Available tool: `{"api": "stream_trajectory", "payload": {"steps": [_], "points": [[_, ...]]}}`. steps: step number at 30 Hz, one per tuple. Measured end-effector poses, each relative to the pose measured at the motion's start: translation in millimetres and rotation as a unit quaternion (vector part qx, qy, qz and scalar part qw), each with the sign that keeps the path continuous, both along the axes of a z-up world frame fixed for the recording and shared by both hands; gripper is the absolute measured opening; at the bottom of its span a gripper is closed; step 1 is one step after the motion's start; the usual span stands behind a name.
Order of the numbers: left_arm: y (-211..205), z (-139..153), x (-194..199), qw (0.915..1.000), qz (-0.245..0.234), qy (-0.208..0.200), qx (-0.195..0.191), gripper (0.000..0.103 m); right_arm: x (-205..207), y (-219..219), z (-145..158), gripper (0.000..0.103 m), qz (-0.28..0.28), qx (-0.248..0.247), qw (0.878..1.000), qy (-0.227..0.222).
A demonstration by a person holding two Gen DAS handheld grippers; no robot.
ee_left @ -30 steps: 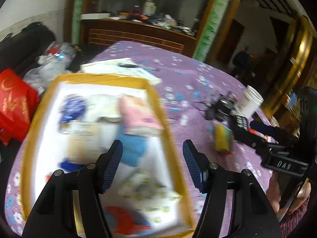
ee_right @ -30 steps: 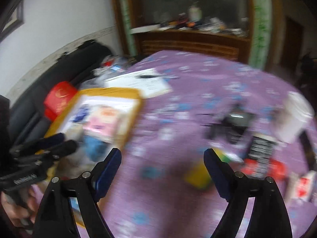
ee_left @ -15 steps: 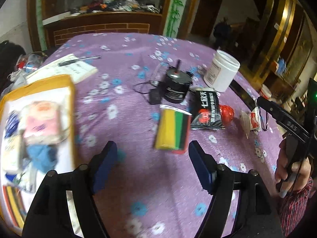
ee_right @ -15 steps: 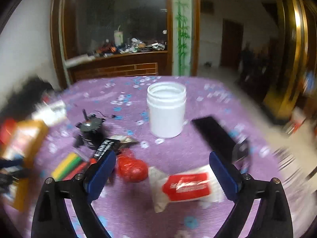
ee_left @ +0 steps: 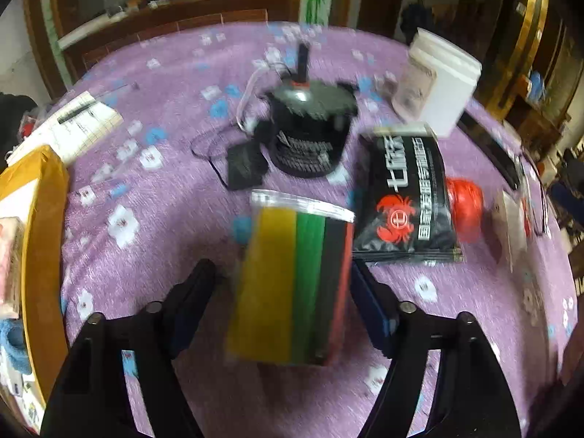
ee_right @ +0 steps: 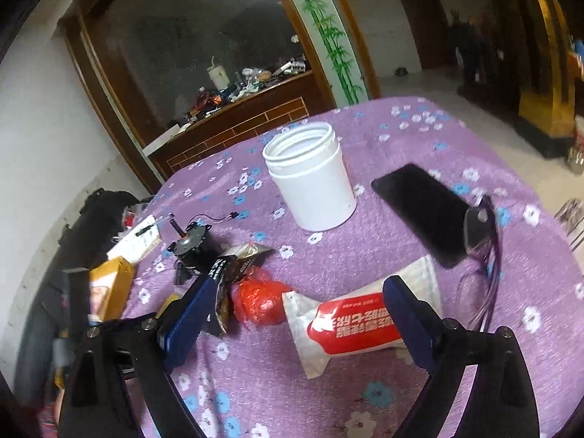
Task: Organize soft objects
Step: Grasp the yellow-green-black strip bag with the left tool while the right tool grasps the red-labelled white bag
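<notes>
A clear bag of yellow, green, black and red striped pieces (ee_left: 288, 284) lies on the purple flowered cloth. My left gripper (ee_left: 281, 281) straddles it with jaws closing: the right pad is at its red edge, and a gap shows at the left pad. A white and red soft pouch (ee_right: 350, 325) lies between the fingers of my right gripper (ee_right: 297, 314), which is open wide and not touching it. A red soft lump (ee_right: 259, 299) and a black crab-print bag (ee_left: 405, 197) lie just beside them. The yellow-rimmed tray (ee_left: 36, 241) holds several soft things at far left.
A black motor with wires (ee_left: 310, 127) and a white jar (ee_right: 310, 179) stand behind the packs. A black phone (ee_right: 419, 211) and glasses (ee_right: 481, 241) lie at the right. A notepad (ee_left: 69, 124) sits behind the tray. A cluttered wooden cabinet is beyond the table.
My left gripper swung from over the tray to the right and down onto the striped bag, which now sits between its fingers. My right gripper swung right and rolled, ending over the pouch.
</notes>
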State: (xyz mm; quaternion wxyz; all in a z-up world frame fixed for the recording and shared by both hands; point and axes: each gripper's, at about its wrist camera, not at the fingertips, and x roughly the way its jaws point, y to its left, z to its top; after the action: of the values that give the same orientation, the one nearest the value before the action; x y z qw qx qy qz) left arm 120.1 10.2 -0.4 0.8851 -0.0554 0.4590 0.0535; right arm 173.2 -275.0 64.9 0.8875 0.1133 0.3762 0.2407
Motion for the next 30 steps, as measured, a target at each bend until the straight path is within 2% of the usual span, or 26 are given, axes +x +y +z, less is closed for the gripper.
{"api": "stream_trajectory", "payload": {"steps": [1,2,4,8,15,17,19,20,21,23,24,27,30], "points": [[2.9,0.9,-2.2,1.0,0.005,-0.005,0.003,0.05,0.7,-0.4,-1.2,0.094,0.001,0.005,1.0,0.004],[5.0,2.5,-3.2,0.9999,0.007,-0.01,0.0,0.044,0.8,-0.7,-1.7,0.094,0.0,0.007,1.0,0.006],[12.8,7.3,-9.6,0.9993,0.016,-0.029,-0.017,0.043,1.1,-0.9,-2.6,0.094,-0.004,0.002,1.0,0.005],[18.0,20.2,-18.7,0.9978,0.018,-0.062,-0.015,0.043,7.9,-4.5,-9.2,0.094,-0.03,-0.019,0.999,0.007],[15.3,21.9,-18.3,0.9974,-0.001,-0.066,-0.028,0.043,34.0,-14.7,-39.5,0.096,-0.074,-0.061,0.994,0.06],[16.4,23.0,-18.4,0.9972,0.0,-0.068,-0.031,0.043,35.5,-10.5,-46.2,0.096,-0.051,-0.061,0.994,0.077],[17.1,24.5,-19.7,0.9968,0.001,-0.072,-0.033,0.043,32.0,-2.8,-47.7,0.096,0.002,-0.021,0.995,0.096],[17.4,25.5,-20.4,0.9966,0.001,-0.075,-0.034,0.043,28.0,3.8,-45.2,0.095,0.049,0.011,0.993,0.105],[18.0,26.4,-21.0,0.9964,0.002,-0.077,-0.035,0.043,23.8,9.8,-42.6,0.094,0.094,0.038,0.988,0.114],[19.8,27.4,-22.4,0.996,0.006,-0.08,-0.037,0.043,15.0,13.5,-33.7,0.094,0.148,0.09,0.979,0.111],[20.2,27.6,-22.2,0.996,0.007,-0.081,-0.037,0.043,12.8,12.9,-30.1,0.094,0.15,0.093,0.979,0.101],[20.4,26.6,-20.9,0.9961,0.007,-0.08,-0.038,0.043,9.9,9.6,-26.8,0.096,0.101,0.036,0.991,0.075],[20.3,26.5,-20.9,0.9961,0.008,-0.08,-0.037,0.043,11.4,7.2,-30.8,0.095,0.098,0.04,0.99,0.089]]}}
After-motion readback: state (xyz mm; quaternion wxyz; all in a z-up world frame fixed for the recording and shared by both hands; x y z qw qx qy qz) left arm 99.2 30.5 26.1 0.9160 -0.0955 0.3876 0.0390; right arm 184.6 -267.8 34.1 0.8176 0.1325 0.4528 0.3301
